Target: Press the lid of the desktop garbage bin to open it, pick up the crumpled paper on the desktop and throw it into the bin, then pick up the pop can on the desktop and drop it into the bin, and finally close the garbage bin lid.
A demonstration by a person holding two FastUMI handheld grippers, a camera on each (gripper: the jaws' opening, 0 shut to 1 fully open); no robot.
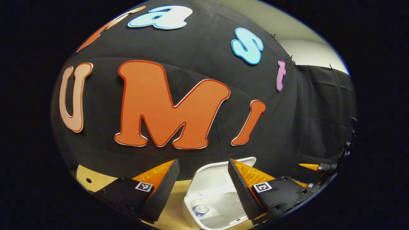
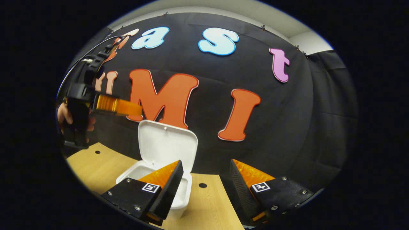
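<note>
Hanging above the bin, the left gripper had its two fingers spread wide with nothing between them — in the left gripper view the gap looked straight down on the white bin, which stood on the pale wooden table. Its lid was tipped up and back toward the black cloth wall. Inside, low in the bin, the round metal top of the can showed. The crumpled paper could not be made out in the bin.

The right gripper was likewise wide open and held nothing. In the right gripper view its fingers framed the table, and the bin sat partly behind one finger, with the open lid standing nearly upright above it. A small dark hole marked the tabletop just beside the bin, and another lay farther off near the table's far edge.

Farther away in that same view — up above the lid — the left gripper was seen side-on, held by a hand, with a cable looping from its top. In the left gripper view the right gripper peeked in at the edge, well apart from the bin.
</note>
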